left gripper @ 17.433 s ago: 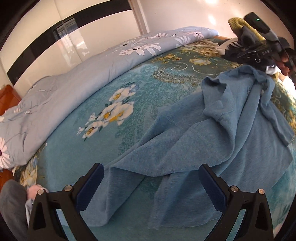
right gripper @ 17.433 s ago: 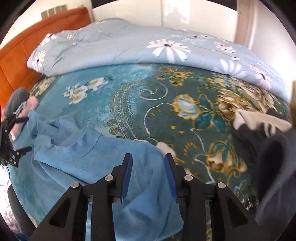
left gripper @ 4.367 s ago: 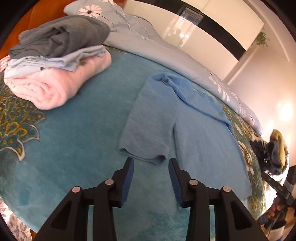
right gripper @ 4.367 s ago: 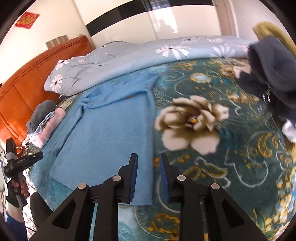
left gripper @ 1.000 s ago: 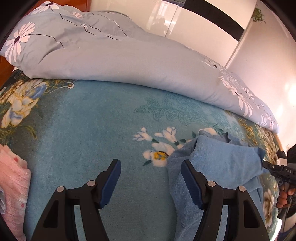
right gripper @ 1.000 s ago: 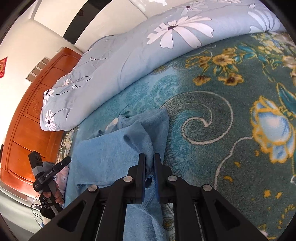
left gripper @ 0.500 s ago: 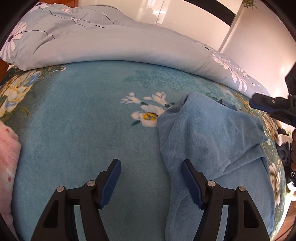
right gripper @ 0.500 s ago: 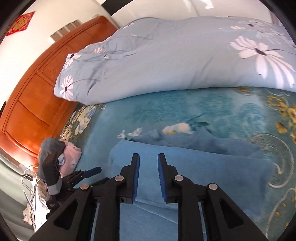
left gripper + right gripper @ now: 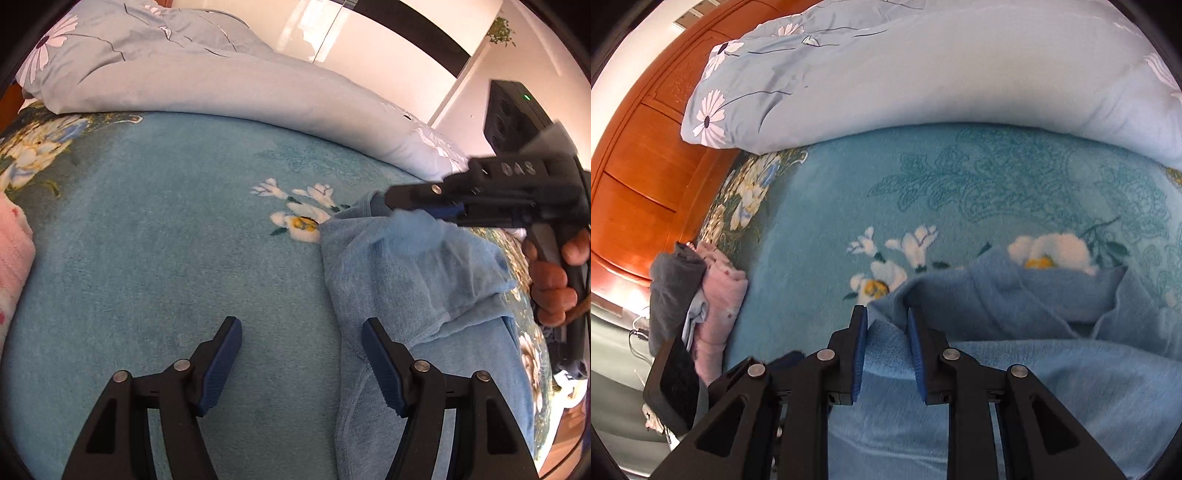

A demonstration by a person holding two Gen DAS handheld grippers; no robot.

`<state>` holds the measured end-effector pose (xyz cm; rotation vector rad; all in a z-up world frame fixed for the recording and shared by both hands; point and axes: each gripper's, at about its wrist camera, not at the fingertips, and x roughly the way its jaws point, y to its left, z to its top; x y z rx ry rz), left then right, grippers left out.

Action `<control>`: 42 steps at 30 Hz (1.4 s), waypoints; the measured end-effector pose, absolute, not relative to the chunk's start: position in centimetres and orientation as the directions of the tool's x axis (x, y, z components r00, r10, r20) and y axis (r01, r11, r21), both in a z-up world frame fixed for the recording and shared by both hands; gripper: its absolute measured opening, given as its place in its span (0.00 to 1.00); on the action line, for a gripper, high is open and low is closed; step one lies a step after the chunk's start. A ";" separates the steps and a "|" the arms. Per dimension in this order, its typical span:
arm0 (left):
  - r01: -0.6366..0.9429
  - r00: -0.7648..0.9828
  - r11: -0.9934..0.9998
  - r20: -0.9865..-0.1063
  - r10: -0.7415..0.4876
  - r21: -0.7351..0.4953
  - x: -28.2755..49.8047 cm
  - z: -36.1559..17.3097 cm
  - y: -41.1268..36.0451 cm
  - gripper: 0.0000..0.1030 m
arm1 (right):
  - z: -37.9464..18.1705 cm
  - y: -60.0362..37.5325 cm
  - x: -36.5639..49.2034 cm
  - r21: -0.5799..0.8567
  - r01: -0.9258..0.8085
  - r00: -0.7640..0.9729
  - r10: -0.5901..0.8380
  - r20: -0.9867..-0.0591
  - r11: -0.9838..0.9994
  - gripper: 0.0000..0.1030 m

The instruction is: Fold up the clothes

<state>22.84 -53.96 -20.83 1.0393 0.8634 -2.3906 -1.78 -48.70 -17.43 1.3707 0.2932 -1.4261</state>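
Note:
A light blue shirt (image 9: 417, 295) lies partly folded on the teal floral bed blanket (image 9: 166, 240). My left gripper (image 9: 301, 354) is open and empty, low over the blanket just left of the shirt's edge. My right gripper (image 9: 402, 206) reaches in from the right and holds a fold of the shirt near its top corner. In the right wrist view the right gripper (image 9: 886, 347) is shut on that fold of blue shirt (image 9: 1052, 376), with cloth showing between the pads.
A light blue flowered duvet (image 9: 184, 77) is bunched along the far side of the bed. A stack of folded clothes, pink and grey (image 9: 698, 299), sits at the bed's left edge by the orange wooden headboard (image 9: 639, 166).
The right gripper has carried the shirt fold leftwards across the shirt and now hangs close in front of the left gripper. The left gripper has stayed open in much the same place.

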 end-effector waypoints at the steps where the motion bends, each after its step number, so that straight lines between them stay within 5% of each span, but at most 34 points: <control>1: 0.564 -0.652 -0.729 -0.751 -0.104 -0.388 23.0 -20.8 -54.0 0.69 | -17.2 -48.0 -1.2 0.480 0.794 0.261 -0.504 -0.823 -0.372 0.22; 11: 0.559 -0.633 -0.759 -0.763 -0.132 -0.332 22.5 -21.0 -53.2 0.71 | -16.3 -46.4 0.0 0.471 0.810 0.257 -0.509 -0.821 -0.350 0.22; 24: 0.546 -0.681 -0.722 -0.727 -0.087 -0.425 23.6 -20.8 -54.3 0.71 | -19.2 -51.5 -2.1 0.484 0.761 0.276 -0.460 -0.844 -0.432 0.23; 25: 0.547 -0.683 -0.721 -0.725 -0.089 -0.426 23.8 -20.7 -54.4 0.71 | -19.2 -51.8 -2.0 0.492 0.761 0.285 -0.463 -0.839 -0.423 0.20; 26: 0.548 -0.687 -0.718 -0.720 -0.093 -0.430 24.0 -20.5 -54.5 0.71 | -19.0 -52.2 -1.8 0.479 0.771 0.271 -0.464 -0.843 -0.419 0.07; 34: 0.558 -0.706 -0.689 -0.700 -0.102 -0.462 25.1 -20.2 -55.4 0.71 | -19.4 -55.6 -2.4 0.403 0.759 0.195 -0.412 -0.890 -0.512 0.07; 42: 0.549 -0.710 -0.684 -0.700 -0.077 -0.481 24.7 -20.7 -55.4 0.71 | -17.4 -57.3 -1.0 0.339 0.846 0.181 -0.377 -0.908 -0.411 0.18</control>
